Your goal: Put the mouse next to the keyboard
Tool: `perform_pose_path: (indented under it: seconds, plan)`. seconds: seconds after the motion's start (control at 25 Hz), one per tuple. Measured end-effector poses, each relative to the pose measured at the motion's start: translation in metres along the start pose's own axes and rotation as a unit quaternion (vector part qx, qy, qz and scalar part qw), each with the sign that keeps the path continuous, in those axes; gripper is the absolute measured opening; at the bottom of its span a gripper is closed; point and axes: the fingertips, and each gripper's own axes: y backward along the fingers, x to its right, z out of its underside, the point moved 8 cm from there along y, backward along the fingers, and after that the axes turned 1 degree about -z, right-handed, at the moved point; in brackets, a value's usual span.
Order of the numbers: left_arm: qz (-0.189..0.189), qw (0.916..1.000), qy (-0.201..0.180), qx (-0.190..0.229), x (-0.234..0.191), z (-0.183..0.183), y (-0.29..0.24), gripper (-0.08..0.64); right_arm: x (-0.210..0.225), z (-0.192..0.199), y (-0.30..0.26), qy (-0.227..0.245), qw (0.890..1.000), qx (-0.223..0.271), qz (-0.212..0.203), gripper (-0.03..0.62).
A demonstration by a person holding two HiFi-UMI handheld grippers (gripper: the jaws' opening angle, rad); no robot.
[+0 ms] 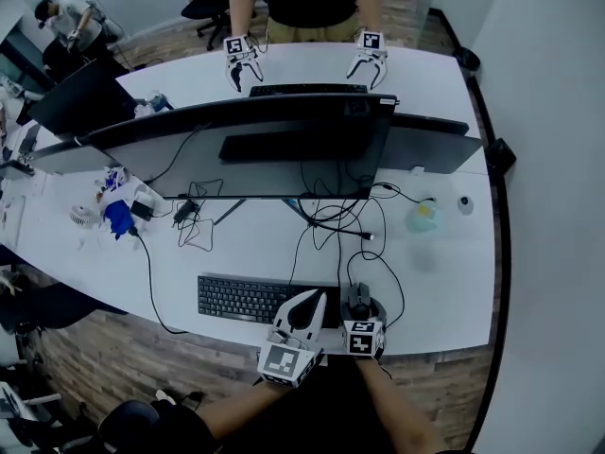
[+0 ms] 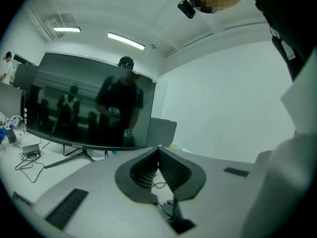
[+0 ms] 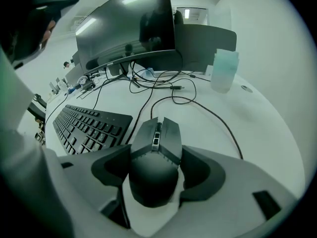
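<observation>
The dark wired mouse [image 3: 154, 155] sits between the jaws of my right gripper [image 3: 156, 150], which is shut on its sides. In the head view the mouse [image 1: 357, 300] and right gripper [image 1: 358, 297] are near the desk's front edge, just right of the black keyboard [image 1: 244, 298]. The keyboard [image 3: 90, 128] lies to the mouse's left, and the mouse's cable [image 3: 208, 110] runs back toward the monitor. My left gripper [image 1: 312, 303] hovers over the keyboard's right end. Its jaws meet at the tips, holding nothing [image 2: 158, 150].
A wide curved monitor [image 1: 255, 145] stands mid-desk with tangled cables [image 1: 336, 218] in front. A pale bottle [image 1: 423, 218] stands at the right, small gadgets [image 1: 118, 208] at the left. Across the desk another person holds two grippers [image 1: 244, 64] near a second keyboard [image 1: 307, 90].
</observation>
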Motion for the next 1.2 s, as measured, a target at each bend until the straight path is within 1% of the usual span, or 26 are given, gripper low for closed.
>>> perform_pose_path:
  seconds: [0.16, 0.32, 0.48, 0.56, 0.68, 0.88, 0.92, 0.96, 1.0, 1.04, 1.12, 1.2]
  plan:
    - [-0.004, 0.9999, 0.010, -0.001, -0.001, -0.001, 0.003, 0.011, -0.004, -0.004, 0.003, 0.019, 1.000, -0.014, 0.001, 0.311]
    - [-0.001, 0.9999, 0.012, 0.001, -0.001, -0.002, 0.007, 0.011, -0.004, -0.005, 0.003, 0.014, 1.000, -0.024, 0.006, 0.311]
    - [-0.004, 0.9999, 0.012, 0.003, -0.002, -0.003, 0.014, 0.011, -0.005, -0.006, 0.010, 0.015, 0.999, -0.030, 0.018, 0.311]
    - [-0.002, 0.9999, 0.010, 0.005, -0.003, -0.003, 0.017, 0.011, -0.006, -0.006, 0.016, 0.019, 0.999, -0.024, 0.025, 0.311]
    - [0.004, 0.9999, 0.008, 0.011, -0.003, -0.005, 0.022, 0.011, -0.009, -0.010, 0.028, 0.016, 1.000, -0.008, 0.025, 0.311]
    - [0.010, 0.9997, 0.011, 0.020, 0.000, -0.011, 0.030, 0.011, -0.007, -0.026, 0.063, -0.014, 0.999, 0.036, 0.016, 0.310]
    - [0.011, 0.9996, 0.013, 0.024, 0.000, -0.012, 0.032, 0.011, -0.007, -0.032, 0.073, -0.019, 0.998, 0.052, 0.015, 0.301]
    - [0.011, 0.9994, 0.015, 0.028, 0.000, -0.014, 0.033, 0.011, -0.008, -0.038, 0.084, -0.024, 0.997, 0.070, 0.014, 0.273]
    - [0.012, 0.9992, 0.017, 0.033, 0.000, -0.016, 0.035, 0.011, -0.009, -0.044, 0.095, -0.032, 0.995, 0.090, 0.009, 0.240]
    - [0.014, 0.9990, 0.017, 0.039, 0.000, -0.019, 0.037, 0.011, -0.010, -0.050, 0.106, -0.042, 0.993, 0.112, 0.001, 0.184]
    - [0.020, 0.9980, 0.004, 0.059, 0.004, -0.028, 0.042, 0.011, -0.015, -0.063, 0.130, -0.060, 0.985, 0.158, -0.021, 0.107]
    - [0.023, 0.9963, -0.013, 0.082, 0.010, -0.036, 0.047, 0.011, -0.023, -0.077, 0.153, -0.063, 0.977, 0.199, -0.035, 0.073]
